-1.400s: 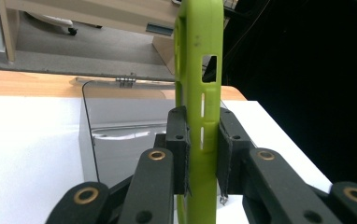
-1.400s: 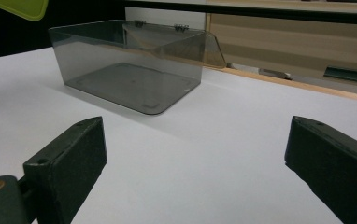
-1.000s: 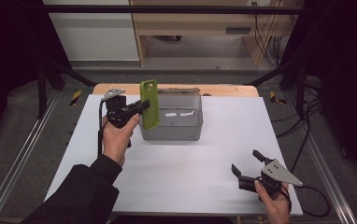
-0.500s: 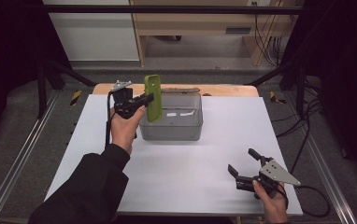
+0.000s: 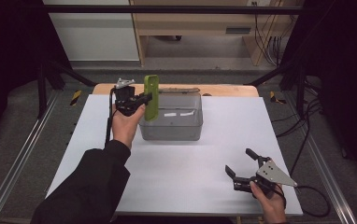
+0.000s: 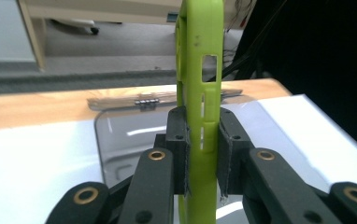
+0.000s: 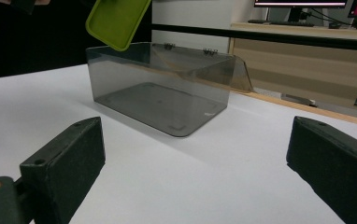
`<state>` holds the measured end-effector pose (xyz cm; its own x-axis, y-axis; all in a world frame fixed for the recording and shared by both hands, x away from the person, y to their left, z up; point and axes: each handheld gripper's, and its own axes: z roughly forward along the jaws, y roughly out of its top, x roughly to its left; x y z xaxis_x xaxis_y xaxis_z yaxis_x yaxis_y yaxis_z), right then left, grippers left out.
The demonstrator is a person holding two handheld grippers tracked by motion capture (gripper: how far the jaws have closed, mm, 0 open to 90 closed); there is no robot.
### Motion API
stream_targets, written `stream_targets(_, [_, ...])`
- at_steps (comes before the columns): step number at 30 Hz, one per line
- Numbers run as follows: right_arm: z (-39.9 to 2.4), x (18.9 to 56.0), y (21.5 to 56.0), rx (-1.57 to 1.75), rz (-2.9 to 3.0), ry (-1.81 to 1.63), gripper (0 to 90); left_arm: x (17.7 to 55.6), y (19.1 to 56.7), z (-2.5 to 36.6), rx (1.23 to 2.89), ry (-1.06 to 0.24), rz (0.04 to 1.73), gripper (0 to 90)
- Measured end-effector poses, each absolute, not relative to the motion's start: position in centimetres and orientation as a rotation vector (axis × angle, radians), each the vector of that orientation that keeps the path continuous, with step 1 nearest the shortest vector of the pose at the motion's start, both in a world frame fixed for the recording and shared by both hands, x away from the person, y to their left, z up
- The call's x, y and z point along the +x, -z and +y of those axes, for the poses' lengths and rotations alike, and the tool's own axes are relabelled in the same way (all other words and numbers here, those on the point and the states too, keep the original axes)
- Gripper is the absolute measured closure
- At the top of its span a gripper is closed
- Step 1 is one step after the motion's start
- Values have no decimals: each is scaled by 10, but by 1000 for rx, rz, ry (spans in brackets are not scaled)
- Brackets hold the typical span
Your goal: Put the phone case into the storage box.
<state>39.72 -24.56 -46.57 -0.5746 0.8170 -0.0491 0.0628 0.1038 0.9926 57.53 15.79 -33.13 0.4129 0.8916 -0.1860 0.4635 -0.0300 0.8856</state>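
Note:
A lime-green phone case [image 5: 151,97] hangs upright over the left end of a clear smoky plastic box [image 5: 179,126]. My left gripper [image 5: 145,98] is shut on it, and in the left gripper view the two pads [image 6: 179,144] press on the case [image 6: 200,93] from both sides. The box [image 7: 160,91] stands with its lid folded back, and the case's lower corner [image 7: 117,18] hovers above its left wall. My right gripper [image 5: 243,164] rests open near the table's front right, its wide-apart jaws pointing at the box with nothing between them.
The white table top [image 5: 223,154] has bare room in front of and beside the box. A wooden strip [image 5: 223,90] runs along the far edge. A cable [image 5: 314,198] trails from the right gripper off the front right corner.
My left gripper has carried the green case to the right, from beside the box's left end to over it. The right gripper has stayed where it was.

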Motion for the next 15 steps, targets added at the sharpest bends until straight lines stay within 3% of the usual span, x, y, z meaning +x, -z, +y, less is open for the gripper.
stream_targets(15, [-244,400,466,869,1748,-1522,48,588,335,152,1686,-598,1253,776])
